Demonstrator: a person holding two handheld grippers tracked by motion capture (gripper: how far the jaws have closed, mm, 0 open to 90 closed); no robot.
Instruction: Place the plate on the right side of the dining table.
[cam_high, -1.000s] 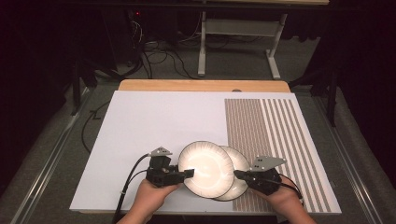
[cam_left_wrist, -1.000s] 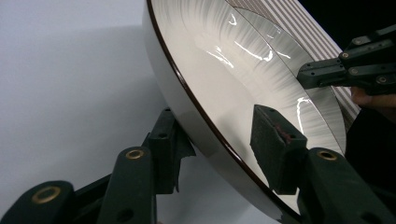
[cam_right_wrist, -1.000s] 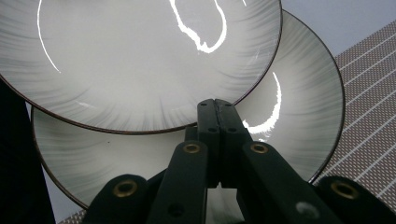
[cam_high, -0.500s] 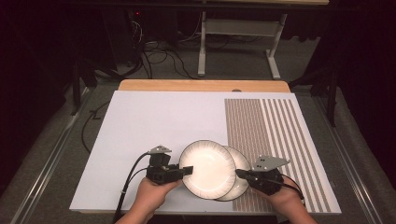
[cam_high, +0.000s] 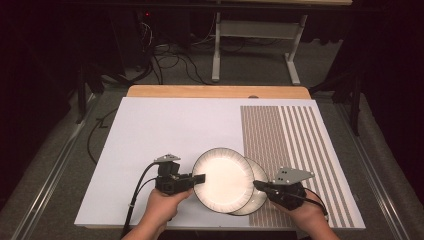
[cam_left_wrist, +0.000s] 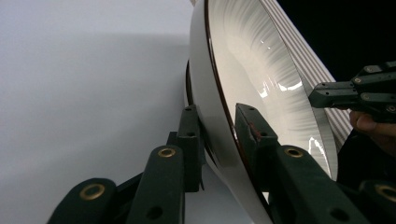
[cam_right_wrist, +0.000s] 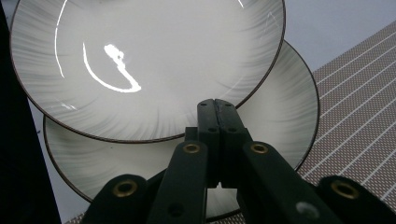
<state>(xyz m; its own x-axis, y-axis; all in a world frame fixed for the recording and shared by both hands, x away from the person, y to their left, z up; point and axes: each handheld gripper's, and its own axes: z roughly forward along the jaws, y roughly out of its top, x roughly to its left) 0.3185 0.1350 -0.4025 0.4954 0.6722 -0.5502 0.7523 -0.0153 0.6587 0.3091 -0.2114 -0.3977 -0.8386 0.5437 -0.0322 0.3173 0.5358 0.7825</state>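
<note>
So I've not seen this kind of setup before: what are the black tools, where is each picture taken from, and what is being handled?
A person sits at a table with a hand-held two-jaw gripper in each hand. The high view looks down from above; each gripper view looks along that gripper's own jaws. Two dark-rimmed plates overlap on the white mat. The left gripper has just been closing its jaws and clamps the upper plate by its rim, one jaw under and one inside, as the left gripper view shows. The right gripper, jaws shut together, sits at the lower plate; what it touches is unclear.
</note>
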